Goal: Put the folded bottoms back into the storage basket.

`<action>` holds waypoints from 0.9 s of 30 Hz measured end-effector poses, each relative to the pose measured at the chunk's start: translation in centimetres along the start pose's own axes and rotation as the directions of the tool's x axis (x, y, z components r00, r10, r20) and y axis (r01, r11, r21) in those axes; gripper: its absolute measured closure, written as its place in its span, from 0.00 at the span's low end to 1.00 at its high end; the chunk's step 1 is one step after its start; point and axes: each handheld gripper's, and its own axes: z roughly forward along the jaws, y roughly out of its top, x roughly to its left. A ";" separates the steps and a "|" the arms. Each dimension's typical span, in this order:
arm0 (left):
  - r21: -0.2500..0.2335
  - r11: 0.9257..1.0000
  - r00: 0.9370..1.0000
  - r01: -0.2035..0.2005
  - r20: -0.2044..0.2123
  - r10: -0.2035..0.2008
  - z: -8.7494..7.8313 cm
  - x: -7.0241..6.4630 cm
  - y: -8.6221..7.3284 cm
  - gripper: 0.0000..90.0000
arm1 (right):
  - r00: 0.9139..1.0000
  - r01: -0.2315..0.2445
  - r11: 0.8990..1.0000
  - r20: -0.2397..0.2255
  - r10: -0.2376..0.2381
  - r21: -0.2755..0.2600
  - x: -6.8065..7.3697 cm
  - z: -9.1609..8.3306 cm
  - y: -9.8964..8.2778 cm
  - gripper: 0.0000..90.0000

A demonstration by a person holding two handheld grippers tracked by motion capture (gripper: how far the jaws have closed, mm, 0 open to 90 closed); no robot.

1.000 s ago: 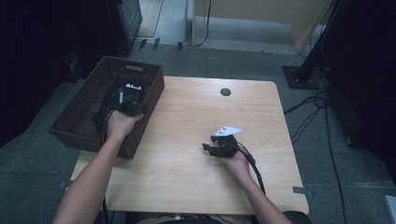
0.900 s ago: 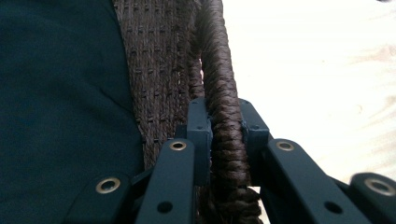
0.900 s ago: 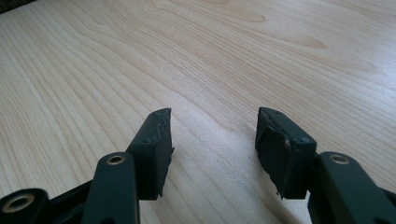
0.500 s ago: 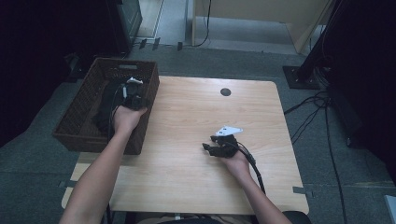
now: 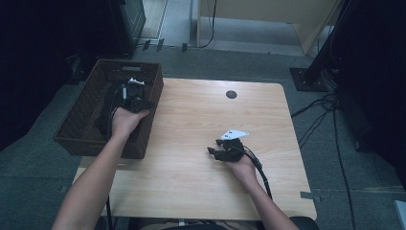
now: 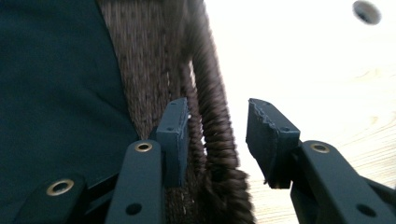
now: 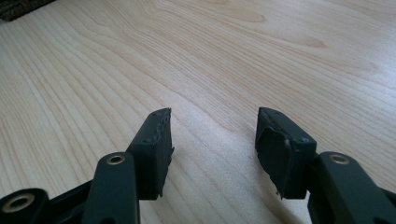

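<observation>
Room: dark carpeted floor (image 5: 57, 191) round the table, cables (image 5: 325, 108) trailing at right, a pale cabinet (image 5: 268, 19) beyond.

Table (image 5: 191, 191): light wood, bare; small round grommet (image 5: 231, 94) near the far edge.

Basket (image 5: 81, 127): dark brown wicker, overhanging the table's left edge, something dark lying inside.

Left gripper (image 5: 135, 98): at the basket's right wall. Jaws have just been opening; they now stand apart astride the braided rim (image 6: 212, 126), one pad inside, one outside, neither pressing. Judged: a hold on the rim being let go, basket left where it sits.

Right gripper (image 5: 218, 147): low over bare wood mid-table, jaws apart, nothing between; judged idle, parked clear of the basket
</observation>
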 end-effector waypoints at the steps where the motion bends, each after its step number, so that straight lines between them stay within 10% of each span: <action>1: -0.009 1.000 1.000 -0.003 0.005 0.004 -0.4 -0.2 0.1 0.64 | 1.000 -0.004 1.000 0.005 0.004 0.001 0.0 0.0 0.0 0.50; 11: -0.044 0.995 0.989 -0.095 0.106 0.099 -2.7 -3.8 0.2 0.60 | 1.000 0.005 1.000 0.010 -0.005 0.001 -0.2 -0.2 -0.2 0.47; 27: -0.017 0.984 0.957 -0.176 0.230 0.175 -1.5 -8.3 -3.1 0.55 | 0.998 0.065 0.998 0.002 -0.065 0.022 -0.3 -0.5 -0.4 0.33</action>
